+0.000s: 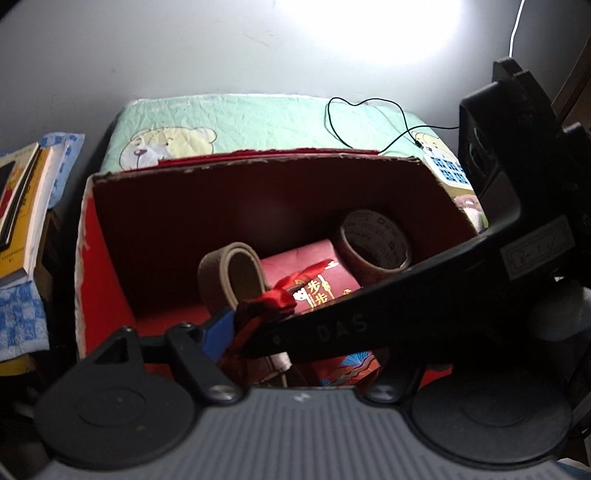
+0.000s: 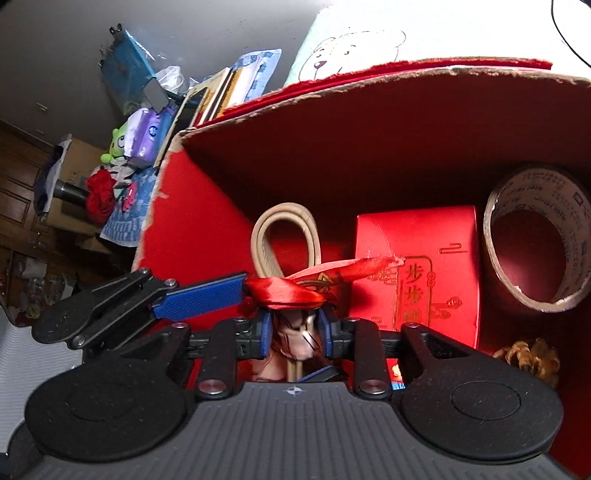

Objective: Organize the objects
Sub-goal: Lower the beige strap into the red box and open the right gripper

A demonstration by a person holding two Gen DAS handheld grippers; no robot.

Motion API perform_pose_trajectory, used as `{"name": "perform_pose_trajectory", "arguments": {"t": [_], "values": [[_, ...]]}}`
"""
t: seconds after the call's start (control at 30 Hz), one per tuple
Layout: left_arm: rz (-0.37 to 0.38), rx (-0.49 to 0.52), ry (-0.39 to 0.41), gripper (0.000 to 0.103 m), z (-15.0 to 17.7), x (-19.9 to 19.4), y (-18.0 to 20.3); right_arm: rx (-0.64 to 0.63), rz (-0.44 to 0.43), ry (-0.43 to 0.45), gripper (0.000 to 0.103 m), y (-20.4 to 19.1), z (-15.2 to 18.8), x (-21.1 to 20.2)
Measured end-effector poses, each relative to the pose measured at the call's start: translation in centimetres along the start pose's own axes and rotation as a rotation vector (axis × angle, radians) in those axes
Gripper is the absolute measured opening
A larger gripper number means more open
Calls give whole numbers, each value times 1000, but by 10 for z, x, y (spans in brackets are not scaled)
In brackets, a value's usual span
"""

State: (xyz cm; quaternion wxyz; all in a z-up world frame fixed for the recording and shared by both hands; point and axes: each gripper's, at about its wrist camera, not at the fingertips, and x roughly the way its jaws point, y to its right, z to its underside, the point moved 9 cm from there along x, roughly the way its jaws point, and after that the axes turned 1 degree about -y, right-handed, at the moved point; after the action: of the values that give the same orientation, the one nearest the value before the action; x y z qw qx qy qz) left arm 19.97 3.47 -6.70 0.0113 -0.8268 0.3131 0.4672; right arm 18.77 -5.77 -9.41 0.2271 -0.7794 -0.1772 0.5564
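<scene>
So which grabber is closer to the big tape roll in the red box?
Right, probably. The right gripper sits beside the red packet, which neighbours the tape roll; the left gripper is farther left.

Red box (image 2: 207, 206) – red packet (image 2: 417, 266), gold print; beige belt (image 2: 284, 236); mint bear-print cloth (image 1: 258, 118).

A plain grey wall (image 1: 184, 44) stands behind, washed by bright glare (image 1: 388, 26) at upper right. Dark wooden cabinets (image 2: 18, 192) show far left, and a bear-print cloth (image 1: 258, 122) covers the table.
</scene>
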Motion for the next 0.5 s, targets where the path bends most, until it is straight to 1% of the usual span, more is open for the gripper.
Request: {"name": "perform_pose_trajectory", "arguments": {"t": [0.03,0.07,0.13,0.17,0.3,0.5], "values": [[-1,-8,-4,72,0,1,-3,11,-9,-4,21,1,0,1],[-4,-12,-9,73,0,2,-5,24,-17,-10,20,2,0,2],[-8,-18,-21,75,1,5,-8,43,-19,-23,21,4,1,5],[-10,-24,-26,78,1,7,-10,45,-20,-24,21,3,1,4],[-10,-44,-43,80,2,11,-14,64,-15,-19,22,5,2,4],[-60,-15,-39,85,2,11,-14,122,-44,12,24,12,4,0]]}}
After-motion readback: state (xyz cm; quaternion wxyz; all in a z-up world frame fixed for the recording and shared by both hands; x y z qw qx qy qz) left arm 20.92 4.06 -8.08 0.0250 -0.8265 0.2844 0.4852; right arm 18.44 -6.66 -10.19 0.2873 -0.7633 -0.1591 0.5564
